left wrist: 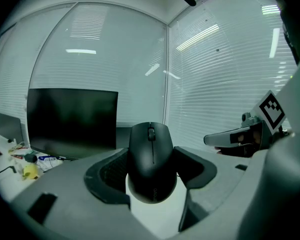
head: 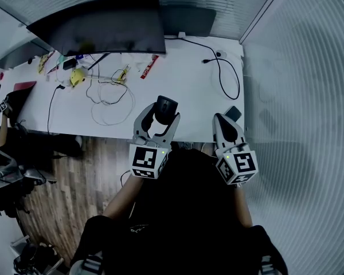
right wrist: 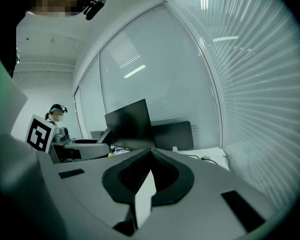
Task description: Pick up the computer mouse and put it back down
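The black computer mouse [head: 165, 109] hangs above the front edge of the white desk [head: 178, 90], clamped between the jaws of my left gripper [head: 161, 116]. In the left gripper view the mouse [left wrist: 151, 160] fills the gap between the dark pads, its scroll wheel pointing away from the camera. My right gripper [head: 227, 122] is held to the right of it over the desk's front right corner, jaws closed together with nothing between them. In the right gripper view its tips [right wrist: 151, 151] meet at a point.
A large dark monitor [head: 103, 30] stands at the back of the desk. A yellow object [head: 77, 77], white cables [head: 112, 99] and a black cable [head: 223, 67] lie on the desk. A black phone-like slab [head: 233, 113] lies near the right gripper. Window blinds run along the right side.
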`<state>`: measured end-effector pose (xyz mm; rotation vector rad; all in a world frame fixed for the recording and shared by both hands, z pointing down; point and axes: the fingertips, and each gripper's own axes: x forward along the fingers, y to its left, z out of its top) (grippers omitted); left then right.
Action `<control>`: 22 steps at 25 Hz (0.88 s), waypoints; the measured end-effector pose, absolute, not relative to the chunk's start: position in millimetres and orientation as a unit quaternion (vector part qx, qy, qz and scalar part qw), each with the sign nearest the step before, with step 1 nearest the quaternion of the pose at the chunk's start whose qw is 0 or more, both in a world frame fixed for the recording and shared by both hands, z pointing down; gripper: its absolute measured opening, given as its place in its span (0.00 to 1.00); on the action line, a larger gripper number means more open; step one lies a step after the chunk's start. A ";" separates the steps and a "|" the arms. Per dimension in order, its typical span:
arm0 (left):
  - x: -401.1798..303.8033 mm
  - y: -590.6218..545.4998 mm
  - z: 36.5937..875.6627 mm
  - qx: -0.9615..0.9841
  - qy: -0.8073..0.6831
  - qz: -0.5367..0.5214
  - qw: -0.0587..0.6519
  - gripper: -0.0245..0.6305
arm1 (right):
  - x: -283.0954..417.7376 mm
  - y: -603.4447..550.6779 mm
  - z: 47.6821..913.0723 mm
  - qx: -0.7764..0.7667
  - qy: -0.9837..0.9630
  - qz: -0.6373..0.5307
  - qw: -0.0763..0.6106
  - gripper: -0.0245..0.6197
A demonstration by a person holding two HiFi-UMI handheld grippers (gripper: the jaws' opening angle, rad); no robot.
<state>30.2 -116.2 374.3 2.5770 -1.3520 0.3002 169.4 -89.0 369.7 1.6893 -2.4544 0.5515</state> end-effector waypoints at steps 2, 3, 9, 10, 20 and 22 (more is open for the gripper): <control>30.8 -117.3 367.7 0.877 -0.460 0.097 0.101 0.47 | 171.9 -90.4 362.0 0.560 -0.809 0.173 0.048 0.04; 31.6 -117.5 364.1 0.877 -0.461 0.093 0.099 0.47 | 173.9 -91.3 358.1 0.562 -0.808 0.169 0.044 0.04; 35.0 -120.0 346.0 0.876 -0.468 0.077 0.089 0.47 | 191.7 -98.1 335.0 0.577 -0.803 0.145 0.022 0.04; 34.7 -121.0 342.7 0.876 -0.468 0.075 0.085 0.47 | 193.3 -98.6 331.0 0.578 -0.804 0.140 0.020 0.04; 27.4 -130.9 303.3 0.873 -0.485 0.053 0.026 0.47 | 204.5 -100.7 300.7 0.575 -0.812 0.096 0.007 0.04; 27.6 -129.8 294.9 0.872 -0.487 0.047 0.018 0.47 | 205.5 -99.4 292.2 0.574 -0.814 0.087 0.003 0.04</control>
